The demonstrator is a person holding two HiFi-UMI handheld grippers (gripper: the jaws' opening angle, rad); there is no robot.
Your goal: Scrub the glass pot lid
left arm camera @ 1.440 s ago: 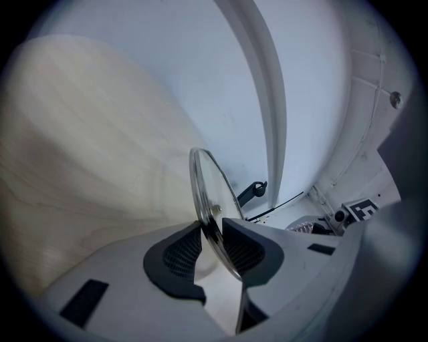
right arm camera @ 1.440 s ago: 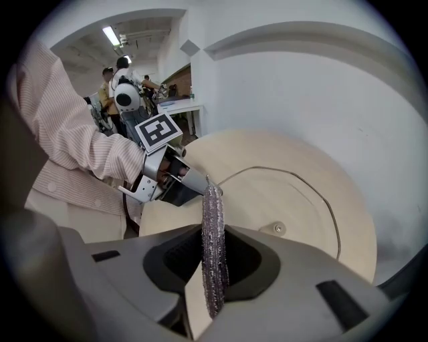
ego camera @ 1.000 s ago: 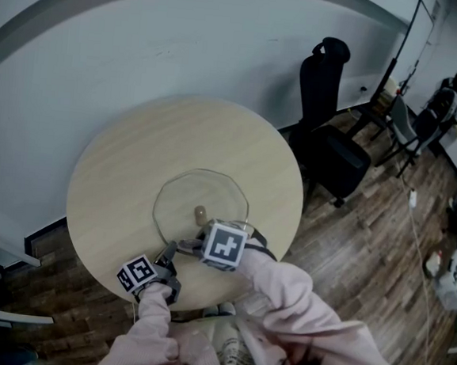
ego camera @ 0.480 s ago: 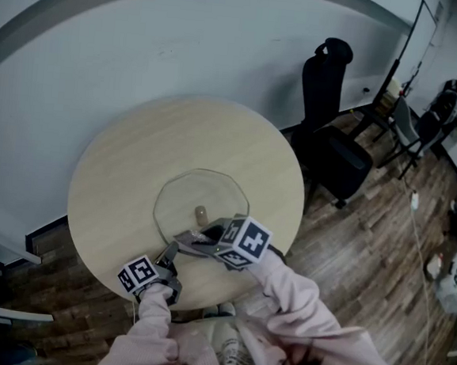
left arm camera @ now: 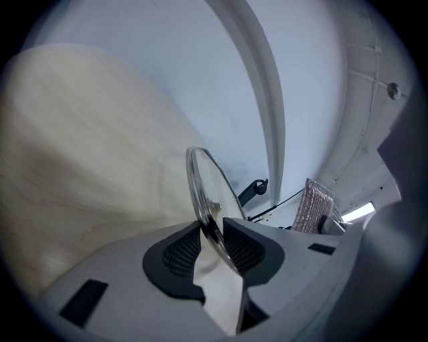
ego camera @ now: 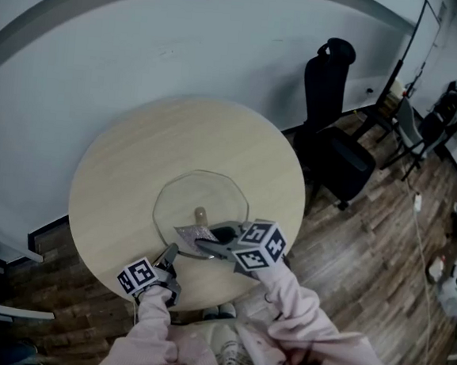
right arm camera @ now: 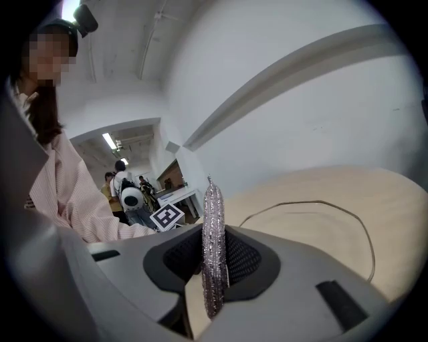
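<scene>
The glass pot lid [ego camera: 211, 196] lies on the round wooden table [ego camera: 135, 154], its knob [ego camera: 200, 213] at the middle. My left gripper [ego camera: 168, 253] grips the near rim. In the left gripper view the lid [left arm camera: 207, 184] runs edge-on between the pads of the left gripper [left arm camera: 212, 230]; the jaws have just been opening a little, with the rim still between them. My right gripper [ego camera: 217, 244] is shut on a silvery scrub pad [ego camera: 195, 233] above the lid's near edge. The pad [right arm camera: 212, 220] stands upright between the right gripper's [right arm camera: 214, 257] jaws.
A black office chair [ego camera: 332, 131] stands right of the table on the wood floor. People are at the far right [ego camera: 450, 98] beside another chair. A pale wall runs behind the table. The table's far half is bare wood.
My right gripper has rolled and shifted right and up, bringing the scrub pad into sight over the lid's near edge. The left gripper and the lid have stayed put.
</scene>
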